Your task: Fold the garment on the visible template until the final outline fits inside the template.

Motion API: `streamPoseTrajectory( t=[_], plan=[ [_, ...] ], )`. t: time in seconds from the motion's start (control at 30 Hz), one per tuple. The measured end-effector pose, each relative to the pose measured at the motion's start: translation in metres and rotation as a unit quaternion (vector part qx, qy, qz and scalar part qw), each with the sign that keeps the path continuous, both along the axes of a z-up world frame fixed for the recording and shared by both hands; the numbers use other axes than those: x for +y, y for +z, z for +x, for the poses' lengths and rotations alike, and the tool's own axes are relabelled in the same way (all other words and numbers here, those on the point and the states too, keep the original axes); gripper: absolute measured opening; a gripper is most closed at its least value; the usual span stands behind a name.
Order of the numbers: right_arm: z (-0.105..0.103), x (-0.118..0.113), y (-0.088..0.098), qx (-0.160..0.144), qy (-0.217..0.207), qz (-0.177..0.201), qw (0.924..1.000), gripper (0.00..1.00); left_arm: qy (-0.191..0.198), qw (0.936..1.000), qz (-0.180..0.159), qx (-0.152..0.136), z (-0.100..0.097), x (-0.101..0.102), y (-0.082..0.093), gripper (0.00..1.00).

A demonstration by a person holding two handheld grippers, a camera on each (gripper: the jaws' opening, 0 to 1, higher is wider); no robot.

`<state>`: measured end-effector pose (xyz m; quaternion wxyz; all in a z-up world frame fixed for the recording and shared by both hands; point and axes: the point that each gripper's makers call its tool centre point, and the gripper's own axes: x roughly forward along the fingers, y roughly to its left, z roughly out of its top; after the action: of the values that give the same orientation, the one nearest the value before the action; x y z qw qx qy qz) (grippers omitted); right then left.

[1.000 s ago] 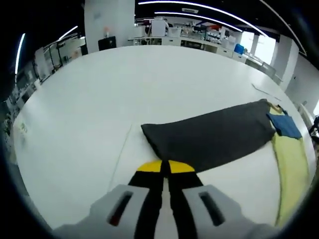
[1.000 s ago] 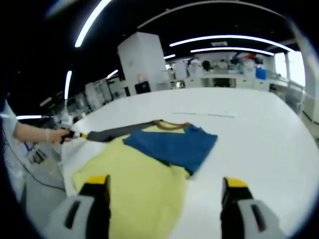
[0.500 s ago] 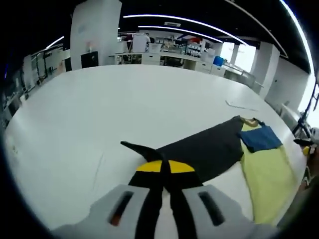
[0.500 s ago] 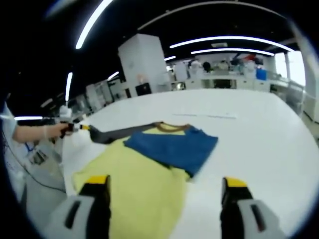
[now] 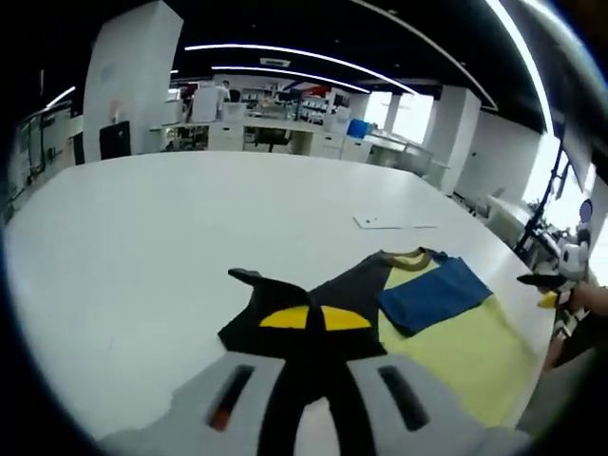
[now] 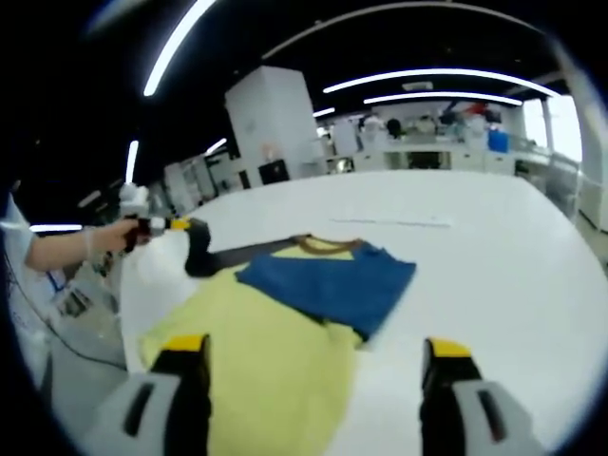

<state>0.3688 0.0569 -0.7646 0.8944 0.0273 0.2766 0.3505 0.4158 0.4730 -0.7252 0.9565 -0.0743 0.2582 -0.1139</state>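
Observation:
A T-shirt with a yellow body (image 5: 461, 351), a blue sleeve (image 5: 432, 294) folded onto it and a brown collar (image 5: 407, 256) lies on the white table (image 5: 142, 218). My left gripper (image 5: 314, 318) is shut on the end of the dark grey sleeve (image 5: 285, 299), which hangs lifted off the table. In the right gripper view a hand holds the left gripper (image 6: 176, 225) with the dark grey sleeve (image 6: 233, 256) drooping from it. My right gripper (image 6: 315, 347) stands open over the yellow body (image 6: 256, 366), near the blue sleeve (image 6: 328, 280).
A thin pale strip (image 6: 399, 223) lies on the table beyond the collar. The table's left edge (image 6: 128, 304) runs close to the shirt, with floor and cables below. Benches and shelves stand far behind. A person's hand (image 6: 100, 242) reaches in from the left.
My left gripper has lifted the dark sleeve's end off the table and carried it toward the shirt's body, bunching the sleeve. The right gripper has stayed put and open.

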Motion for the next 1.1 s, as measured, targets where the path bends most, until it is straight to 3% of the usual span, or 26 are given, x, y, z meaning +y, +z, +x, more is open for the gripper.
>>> streamPoseTrajectory(
  t=[0.13, 0.2, 0.4, 0.5, 0.8, 1.1],
  plan=[
    [0.0, 0.0, -0.001, 0.001, 0.0, -0.001, 1.0, 0.92, -0.015, 0.9999, -0.005, -0.003, 0.012, -0.014, 0.001, 0.0],
    [0.0, 0.0, -0.002, 0.001, 0.0, -0.001, 1.0, 0.92, -0.027, 0.9993, -0.025, -0.006, 0.02, -0.038, 0.006, 0.0],
    [-0.002, 0.001, -0.001, 0.003, -0.003, 0.005, 1.0, 0.92, -0.068, 0.9975, -0.019, -0.007, 0.041, -0.07, 0.006, 0.0],
    [-0.001, 0.002, 0.0, 0.003, -0.007, 0.011, 0.9999, 0.92, -0.086, 0.996, -0.024, -0.008, 0.045, -0.093, 0.007, 0.0],
    [0.0, 0.002, -0.003, 0.004, -0.004, 0.007, 1.0, 0.92, -0.121, 0.992, -0.034, -0.008, 0.061, -0.135, 0.004, 0.0],
    [-0.004, -0.015, -0.006, 0.008, -0.009, -0.003, 0.9999, 0.93, -0.149, 0.988, -0.038, -0.015, 0.066, -0.176, 0.016, 0.0]
  ],
)
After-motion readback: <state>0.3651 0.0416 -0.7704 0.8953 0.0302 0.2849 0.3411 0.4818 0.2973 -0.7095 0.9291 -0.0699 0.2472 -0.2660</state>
